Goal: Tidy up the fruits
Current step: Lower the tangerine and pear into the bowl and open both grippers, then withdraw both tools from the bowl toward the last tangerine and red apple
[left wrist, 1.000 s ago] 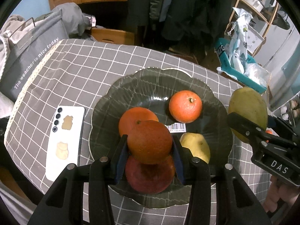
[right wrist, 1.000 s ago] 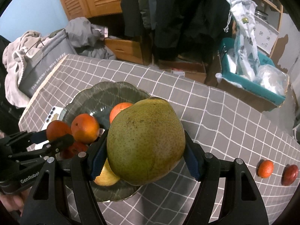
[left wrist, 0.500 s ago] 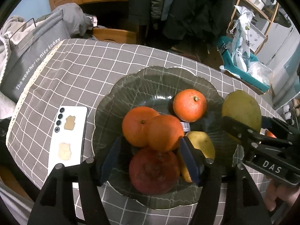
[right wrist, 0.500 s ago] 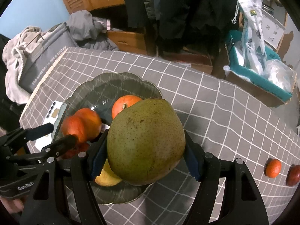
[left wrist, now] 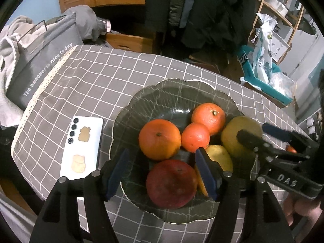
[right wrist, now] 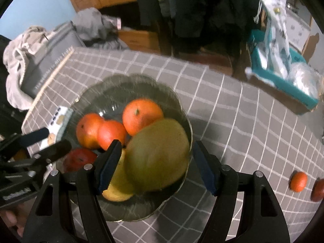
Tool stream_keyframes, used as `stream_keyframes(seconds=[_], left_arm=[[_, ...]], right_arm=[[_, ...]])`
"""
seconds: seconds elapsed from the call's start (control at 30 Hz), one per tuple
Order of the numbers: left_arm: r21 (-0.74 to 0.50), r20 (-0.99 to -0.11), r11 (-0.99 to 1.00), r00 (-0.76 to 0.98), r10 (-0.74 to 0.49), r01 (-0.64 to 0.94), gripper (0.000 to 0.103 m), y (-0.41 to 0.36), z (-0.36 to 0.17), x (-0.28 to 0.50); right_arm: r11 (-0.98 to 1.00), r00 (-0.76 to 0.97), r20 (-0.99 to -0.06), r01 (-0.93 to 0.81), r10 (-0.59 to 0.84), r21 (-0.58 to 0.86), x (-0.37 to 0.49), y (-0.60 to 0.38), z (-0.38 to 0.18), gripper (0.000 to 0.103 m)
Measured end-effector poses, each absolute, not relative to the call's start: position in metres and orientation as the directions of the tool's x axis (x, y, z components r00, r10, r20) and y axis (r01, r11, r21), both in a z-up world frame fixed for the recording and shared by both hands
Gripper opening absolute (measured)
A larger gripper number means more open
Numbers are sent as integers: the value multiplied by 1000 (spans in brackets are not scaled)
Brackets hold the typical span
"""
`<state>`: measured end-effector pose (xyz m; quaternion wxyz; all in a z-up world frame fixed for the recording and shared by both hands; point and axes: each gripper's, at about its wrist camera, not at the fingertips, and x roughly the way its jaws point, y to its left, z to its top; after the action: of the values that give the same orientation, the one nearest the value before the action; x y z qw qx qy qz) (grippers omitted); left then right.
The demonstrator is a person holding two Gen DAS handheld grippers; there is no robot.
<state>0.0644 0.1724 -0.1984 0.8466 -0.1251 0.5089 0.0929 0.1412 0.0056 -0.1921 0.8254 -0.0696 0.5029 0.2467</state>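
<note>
Left gripper [left wrist: 164, 170] hangs over the near side of the dark glass plate [left wrist: 162, 93], pointing steeply down. Its jaws are spread with nothing pinched; they have just been opening. Between the blue pads, lower down, lies a dark red fruit [left wrist: 171, 183] on the plate. The small orange [left wrist: 195, 136] sits free beyond the pads, touching the large orange [left wrist: 159, 139] on one side and a third orange [left wrist: 208, 115] behind it. A yellow pear [left wrist: 219, 156] lies just beside the left gripper's right pad.

Right gripper [right wrist: 156, 164] is over the plate's right side. Its jaws have also just been opening and now stand apart. The big green mango [right wrist: 158, 156] lies between them on the plate's edge region, leaning on the yellow pear. A gap shows between the mango and the right-hand pad; at the left-hand pad I cannot tell whether there is contact. This view is blurred.

Plate rests on the bench [left wrist: 101, 77], which is covered in grey checked cloth. A white phone [left wrist: 82, 147] lies face down just beside the plate's left rim. Well off to the right on the cloth, a small tangerine [right wrist: 298, 181] and a dark red fruit at the far edge [right wrist: 318, 190] sit near each other, outside the plate. Part of a hand [left wrist: 301, 206] shows below the right gripper's body.
</note>
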Motion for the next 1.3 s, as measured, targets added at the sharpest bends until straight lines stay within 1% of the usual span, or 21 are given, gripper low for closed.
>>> stream_keyframes(seconds=[0.17,0.27,0.4,0.5,0.57,0.6,0.67,0.9,0.97,1.0,1.03,1.1,1.3], left_arm=[[-120,-877,950,479,34,-289,70,174,-192,61],[-122,-870,950,491,37,-288,70,173,-185,59],[-124,-855,950,517,44,-285,76,170,-173,57],[-124,-843,953,536,46,-277,77,168,-164,55],[-125,-836,954,547,47,-273,79,166,-158,53],[-125,-832,954,553,48,-271,81,165,-155,52],[-125,-826,955,561,49,-269,81,162,-151,51],[-132,-802,960,596,44,-249,81,155,-130,45],[-130,-792,961,609,47,-244,84,153,-124,43],[-128,-784,962,619,51,-242,88,151,-119,41],[-126,-776,963,628,55,-240,88,150,-115,40],[-121,-765,965,641,60,-234,88,147,-108,37],[-119,-733,968,677,62,-219,88,140,-87,32]], right_arm=[[877,406,-849,-464,337,126,142,-1,-178,78],[884,438,-841,-458,317,95,141,-5,-168,78],[893,487,-825,-447,287,46,137,-9,-155,78],[899,526,-808,-438,266,10,133,-12,-144,78],[902,552,-794,-432,255,-11,129,-14,-136,79],[904,563,-787,-428,251,-18,128,-15,-132,80],[908,587,-772,-419,244,-32,125,-18,-124,82],[922,651,-722,-385,234,-48,114,-34,-96,83],[925,669,-706,-376,230,-54,111,-39,-88,84],[927,678,-698,-372,229,-57,109,-41,-84,85],[929,689,-688,-366,228,-60,107,-44,-79,86],[932,707,-670,-357,229,-59,103,-49,-71,88],[940,744,-630,-335,221,-67,93,-62,-52,89]])
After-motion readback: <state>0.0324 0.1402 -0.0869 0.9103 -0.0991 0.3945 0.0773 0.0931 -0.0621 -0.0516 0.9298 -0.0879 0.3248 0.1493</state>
